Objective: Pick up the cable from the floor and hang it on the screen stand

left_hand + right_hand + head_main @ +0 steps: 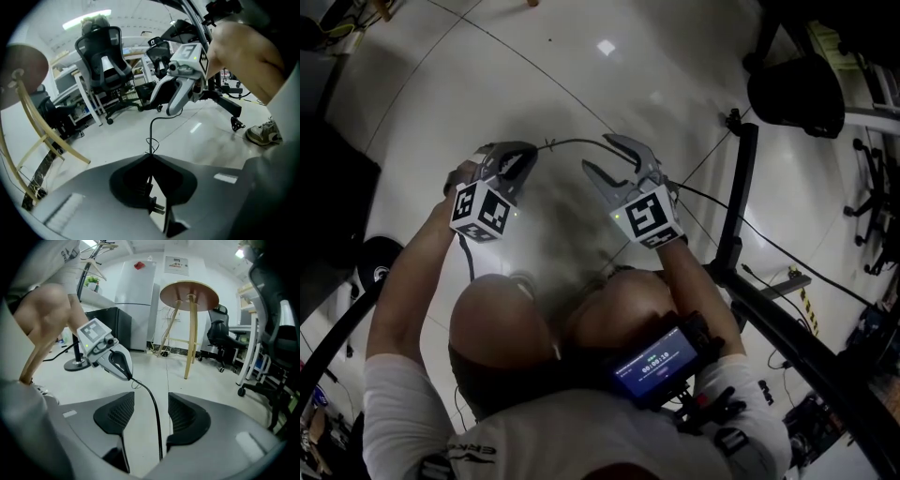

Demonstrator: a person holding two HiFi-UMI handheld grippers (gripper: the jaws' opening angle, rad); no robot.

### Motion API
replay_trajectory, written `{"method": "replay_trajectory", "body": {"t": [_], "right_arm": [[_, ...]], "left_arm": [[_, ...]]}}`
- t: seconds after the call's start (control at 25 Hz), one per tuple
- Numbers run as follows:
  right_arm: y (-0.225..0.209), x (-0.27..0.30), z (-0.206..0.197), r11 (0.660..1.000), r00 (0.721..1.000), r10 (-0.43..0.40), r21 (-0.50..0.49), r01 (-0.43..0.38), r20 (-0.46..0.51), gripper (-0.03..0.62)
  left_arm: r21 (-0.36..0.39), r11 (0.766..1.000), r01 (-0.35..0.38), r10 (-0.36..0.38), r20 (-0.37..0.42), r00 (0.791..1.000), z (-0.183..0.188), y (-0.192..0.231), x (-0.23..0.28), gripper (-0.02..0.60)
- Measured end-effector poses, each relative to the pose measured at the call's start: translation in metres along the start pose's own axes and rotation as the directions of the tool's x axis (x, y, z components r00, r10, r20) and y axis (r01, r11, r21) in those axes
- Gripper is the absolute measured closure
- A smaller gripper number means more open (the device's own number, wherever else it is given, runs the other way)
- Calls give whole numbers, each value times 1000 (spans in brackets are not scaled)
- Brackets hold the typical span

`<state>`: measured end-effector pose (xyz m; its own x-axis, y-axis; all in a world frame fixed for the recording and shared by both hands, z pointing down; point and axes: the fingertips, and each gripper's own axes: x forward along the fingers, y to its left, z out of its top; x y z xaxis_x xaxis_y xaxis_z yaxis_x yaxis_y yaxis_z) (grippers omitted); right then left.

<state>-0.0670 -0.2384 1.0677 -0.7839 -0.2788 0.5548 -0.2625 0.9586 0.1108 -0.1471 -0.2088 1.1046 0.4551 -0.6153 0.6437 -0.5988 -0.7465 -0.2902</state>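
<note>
Head view: both arms are out in front, above the pale glossy floor.

Left tongs: together, clamped on the black cable. In the left gripper view the pads meet on the cable. Its two-pin plug hangs on the near side of the grip. On the far side the cable rises out of the tips with a small loop just above them.

From there the cable arcs through the air, clear of the floor, to the right tongs.

Right tongs: jaws wide apart. In the right gripper view the cable runs down the gap between the two ribbed pads. It lies nearer the pad on the right of that view, and neither pad presses on it.

The two pairs of tongs are near each other, tips facing, at about the same height.

Screen stand: a black upright post just to the right of the right tongs. Its dark legs spread toward us across the floor. The cable does not hang on it.

Surroundings: a black office chair beyond the stand and a round wooden table on splayed legs, seen past the right tongs.
</note>
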Motion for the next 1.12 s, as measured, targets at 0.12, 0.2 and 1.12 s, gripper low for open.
{"method": "replay_trajectory", "body": {"t": [0.12,0.2,1.12], "right_arm": [[-8,0,4,1000,1000,-21,-18,21,-1,399],[-14,-2,5,999,999,-42,3,42,6,473],[-41,-96,133,982,983,-152,128,138,100,560]], "left_arm": [[31,1000,0,-1,57,998,24,2,-4,566],[27,1000,0,-3,85,996,34,3,-5,566],[-216,976,-35,89,243,966,157,65,-85,568]]}}
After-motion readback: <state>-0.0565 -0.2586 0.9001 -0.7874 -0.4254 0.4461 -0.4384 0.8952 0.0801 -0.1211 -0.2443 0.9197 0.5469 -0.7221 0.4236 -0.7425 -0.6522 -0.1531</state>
